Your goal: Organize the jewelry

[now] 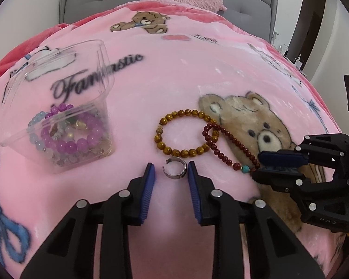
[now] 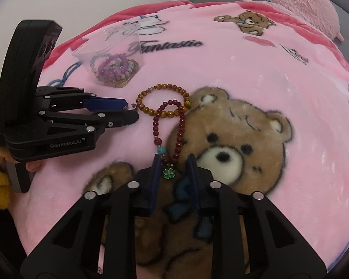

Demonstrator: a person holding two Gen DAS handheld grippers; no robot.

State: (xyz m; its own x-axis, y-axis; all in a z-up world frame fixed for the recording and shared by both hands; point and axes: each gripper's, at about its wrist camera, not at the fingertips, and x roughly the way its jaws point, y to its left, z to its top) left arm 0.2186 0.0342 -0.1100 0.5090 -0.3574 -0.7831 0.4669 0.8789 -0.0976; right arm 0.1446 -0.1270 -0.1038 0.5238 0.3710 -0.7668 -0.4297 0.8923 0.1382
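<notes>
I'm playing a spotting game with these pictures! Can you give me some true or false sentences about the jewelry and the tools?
1. The silver ring lies between the open fingers of the left tool. True.
2. The clear box is empty. False: purple and pale beaded bracelets lie inside.
3. The dark red bracelet overlaps the amber bracelet. True.
4. The right tool is lifting the amber bracelet. False: it is open around the red bracelet's end, near the green clover charm.
5. The jewelry lies on a blue blanket. False: the blanket is pink with teddy bears.
</notes>
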